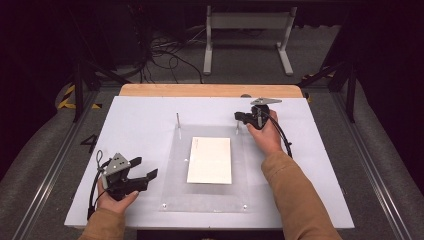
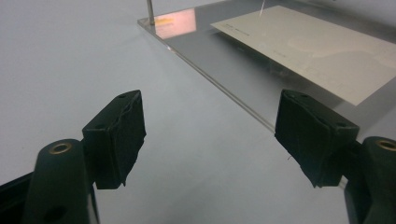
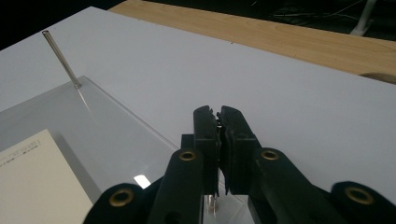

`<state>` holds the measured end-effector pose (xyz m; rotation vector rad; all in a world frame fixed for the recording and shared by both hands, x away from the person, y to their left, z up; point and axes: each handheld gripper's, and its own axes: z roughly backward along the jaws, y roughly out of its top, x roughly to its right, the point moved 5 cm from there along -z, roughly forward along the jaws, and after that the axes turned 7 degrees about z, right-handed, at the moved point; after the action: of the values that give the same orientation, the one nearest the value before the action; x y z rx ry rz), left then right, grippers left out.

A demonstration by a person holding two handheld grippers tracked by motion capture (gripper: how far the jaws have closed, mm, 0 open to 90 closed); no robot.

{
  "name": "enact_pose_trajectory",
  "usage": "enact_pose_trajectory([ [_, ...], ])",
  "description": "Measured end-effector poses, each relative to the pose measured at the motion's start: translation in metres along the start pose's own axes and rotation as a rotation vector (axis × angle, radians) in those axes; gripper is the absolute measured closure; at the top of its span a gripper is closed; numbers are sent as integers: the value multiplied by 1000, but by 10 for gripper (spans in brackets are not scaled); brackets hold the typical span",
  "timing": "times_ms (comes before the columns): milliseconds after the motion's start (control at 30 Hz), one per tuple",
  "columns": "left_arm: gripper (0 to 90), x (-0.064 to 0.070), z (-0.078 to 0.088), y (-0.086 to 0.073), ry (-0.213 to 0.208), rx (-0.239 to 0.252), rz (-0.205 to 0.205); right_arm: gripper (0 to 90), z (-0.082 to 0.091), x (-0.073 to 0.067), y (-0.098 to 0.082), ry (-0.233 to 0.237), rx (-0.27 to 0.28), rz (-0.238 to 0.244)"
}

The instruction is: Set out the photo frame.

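At upper right of the high view, the right hand-held gripper (image 1: 239,117) pinches the acrylic plate's (image 1: 175,175) right peg (image 3: 211,203), likely steadying it; the left hand-held gripper (image 1: 143,169) waits wide at lower left

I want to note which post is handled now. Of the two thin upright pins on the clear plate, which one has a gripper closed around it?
The far right pin: the right gripper is shut on it. The far left pin stands free.

My jaws pressed together over the clear plate's corner

My right gripper (image 3: 219,154) sits closed — a thin pin (image 3: 211,204) shows beneath; another pin (image 3: 60,55) stands tilted at the clear plate (image 3: 112,135) beside the paper sheet (image 3: 37,182).
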<state>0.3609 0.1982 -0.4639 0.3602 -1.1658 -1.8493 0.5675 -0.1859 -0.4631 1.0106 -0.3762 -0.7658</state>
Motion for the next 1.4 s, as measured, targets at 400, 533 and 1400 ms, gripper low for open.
enact_pose_trajectory([
  [400, 171, 9, 5, -4, -80, 7, -68, 852, -4, 6, 0, 26, 20, -57],
  [533, 135, 15, 1, -9, -61, -29, -130, 850, -6, 8, 0, 28, 22, -86],
  [1400, 154, 59, -16, -1, -226, 112, -371, 850, -8, 8, 1, 17, 7, -113],
])
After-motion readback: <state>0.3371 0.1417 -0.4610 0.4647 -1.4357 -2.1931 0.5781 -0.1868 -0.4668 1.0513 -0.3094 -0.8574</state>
